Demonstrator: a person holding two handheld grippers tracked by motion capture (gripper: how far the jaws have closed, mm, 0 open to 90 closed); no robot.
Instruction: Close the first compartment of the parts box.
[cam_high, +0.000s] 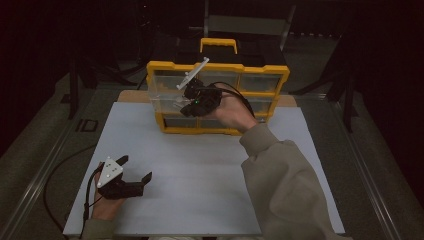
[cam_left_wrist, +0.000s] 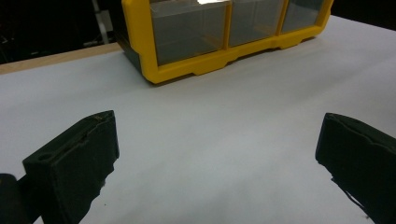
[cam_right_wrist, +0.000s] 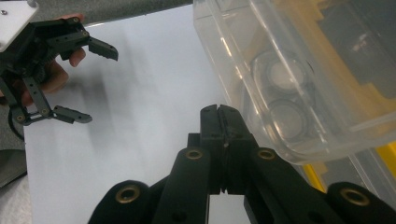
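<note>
The yellow organizer case (cam_high: 218, 97) stands at the far side of the bench (cam_high: 200, 170), and everything turns on it. The right claw (cam_high: 186, 100) is up against its front, jaws pressed flat together with nothing visible between them, right at the near edge of a clear plastic drawer (cam_right_wrist: 289, 84) that has come partway out of the case's left column. Through the drawer's cloudy wall I can make out a couple of round items (cam_right_wrist: 280, 93); what they are, I cannot tell. The left claw (cam_high: 136, 174) rests low on the bench, well in front of the case and off to its left, jaws spread wide and holding nothing. To my eye the job in hand is drawing that drawer out or seating it again. Doing it well probably means keeping the closed tips hooked squarely on the drawer's lip and pulling straight along the slot rather than at an angle, so the bin does not jam or tip and spill. The case looks light and could slide, so bringing the idle left claw up to brace its yellow frame would help.
</note>
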